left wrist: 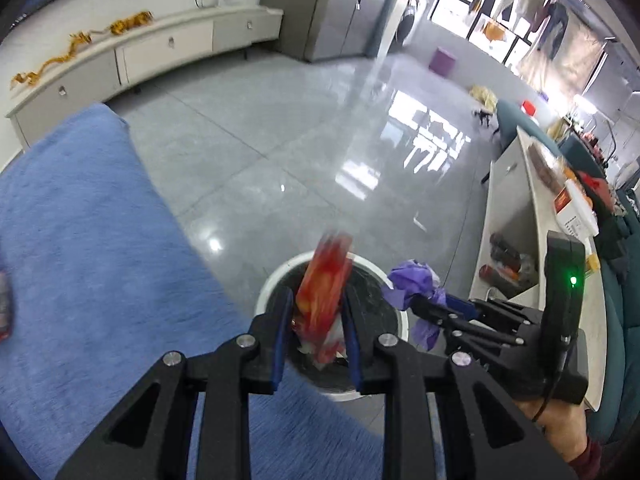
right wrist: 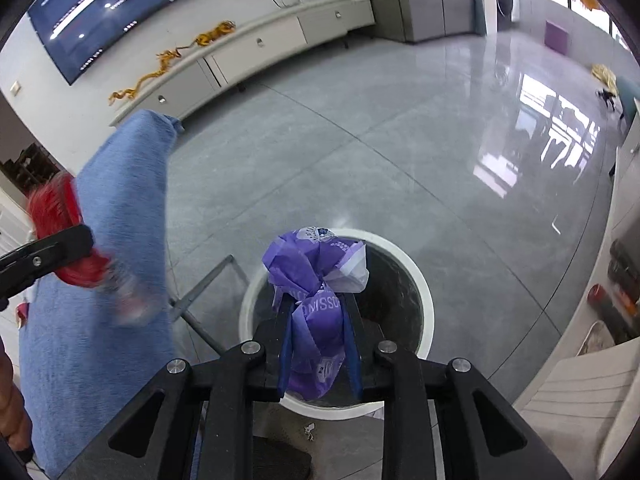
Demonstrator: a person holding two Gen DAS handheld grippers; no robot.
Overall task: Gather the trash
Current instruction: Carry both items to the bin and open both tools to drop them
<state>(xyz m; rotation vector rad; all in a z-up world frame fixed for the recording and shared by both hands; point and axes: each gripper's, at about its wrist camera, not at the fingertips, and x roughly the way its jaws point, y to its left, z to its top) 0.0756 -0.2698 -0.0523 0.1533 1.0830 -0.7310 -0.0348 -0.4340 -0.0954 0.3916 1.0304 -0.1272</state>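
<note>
Holding a red and orange wrapper (left wrist: 325, 288), my left gripper (left wrist: 316, 320) has its blue fingers (left wrist: 280, 332) squeezed on both sides of it. That wrapper sticks up over the round white bin (left wrist: 402, 316), which has a dark bag inside. My right gripper (right wrist: 318, 340) is closed on a crumpled purple wrapper (right wrist: 316, 280) with white writing on it. This purple wrapper hangs over the same bin (right wrist: 426, 304), right above its open mouth. From the left camera I can see the right gripper (left wrist: 434, 304) come in from the side with the purple wrapper (left wrist: 412, 280) bunched at its tip, near the bin's rim. From the right camera the left gripper (right wrist: 90, 240) shows at the far edge, blurry, with the red wrapper (right wrist: 56, 208) in it. A blue rug (left wrist: 92, 248) lies beside the bin on the shiny gray floor (left wrist: 280, 140). A long white cabinet (right wrist: 256, 40) runs along the far wall. A hand (left wrist: 560, 424) holds the right gripper from behind.
</note>
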